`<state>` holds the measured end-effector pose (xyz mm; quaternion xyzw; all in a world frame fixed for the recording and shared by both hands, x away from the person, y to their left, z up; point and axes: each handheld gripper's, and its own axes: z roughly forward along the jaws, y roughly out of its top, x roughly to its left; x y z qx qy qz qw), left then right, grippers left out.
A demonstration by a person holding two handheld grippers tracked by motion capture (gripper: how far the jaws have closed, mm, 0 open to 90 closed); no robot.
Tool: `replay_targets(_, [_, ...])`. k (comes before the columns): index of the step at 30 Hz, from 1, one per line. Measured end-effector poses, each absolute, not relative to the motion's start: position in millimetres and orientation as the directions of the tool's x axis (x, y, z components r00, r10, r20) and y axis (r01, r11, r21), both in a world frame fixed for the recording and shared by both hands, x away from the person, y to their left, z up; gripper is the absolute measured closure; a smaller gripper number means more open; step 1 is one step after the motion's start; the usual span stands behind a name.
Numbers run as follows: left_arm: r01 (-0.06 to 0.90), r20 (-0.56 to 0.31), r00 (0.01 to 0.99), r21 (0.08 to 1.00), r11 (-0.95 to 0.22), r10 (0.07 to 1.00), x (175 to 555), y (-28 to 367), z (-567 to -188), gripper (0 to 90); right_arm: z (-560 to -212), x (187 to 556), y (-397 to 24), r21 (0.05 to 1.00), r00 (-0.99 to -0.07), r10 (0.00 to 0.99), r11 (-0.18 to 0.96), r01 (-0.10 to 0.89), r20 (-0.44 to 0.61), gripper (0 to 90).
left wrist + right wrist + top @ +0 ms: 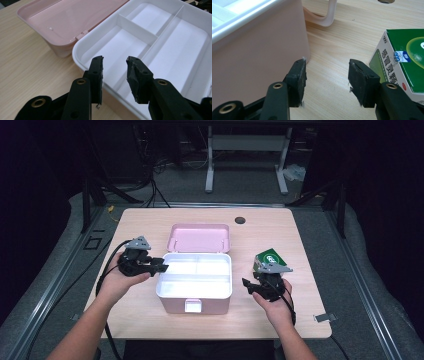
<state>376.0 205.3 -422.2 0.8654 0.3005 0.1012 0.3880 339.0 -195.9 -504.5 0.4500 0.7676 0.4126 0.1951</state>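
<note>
Pink storage box sits mid-desk, lid thrown back toward 12 o'clock, inner face up. A white divided tray fills the box top: one long compartment on the near side, two smaller ones behind it (dividers form a T).

Left gripper at 9 o'clock of the box, held in the person's left hand, jaws pointing toward 3 o'clock at the tray's left rim. In the left gripper view the left gripper hovers over the rim with its jaws parted, nothing between the pads: released.

Right gripper at 3 o'clock of the box, in the right hand. In the right gripper view the right gripper stands with jaws apart over bare wood, pink box wall on one side, green-and-white carton on the other; the pads grasp nothing. Released as well.

The carton lies on the desk just beyond the right gripper, toward 12 o'clock of it, apart from the box.

A dark round hole sits near the desk's far edge, at 1 o'clock of the lid.
</note>
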Motion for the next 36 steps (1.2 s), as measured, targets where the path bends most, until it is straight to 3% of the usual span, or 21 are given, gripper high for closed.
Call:
replay_targets(19, [0.384, -0.018, 0.867, 0.659, -0.646, 0.498, 379, 165, -425, 69.5, -505, 339, -197, 0.815, -0.519, 0.852, 0.253, 0.522, 0.068, 48.0])
replay_targets(36, [0.272, 0.081, 0.930, 0.505, -0.819, 0.359, 381, 123, -421, 76.9, -505, 339, -197, 0.815, -0.522, 0.850, 0.256, 0.521, 0.067, 48.2])
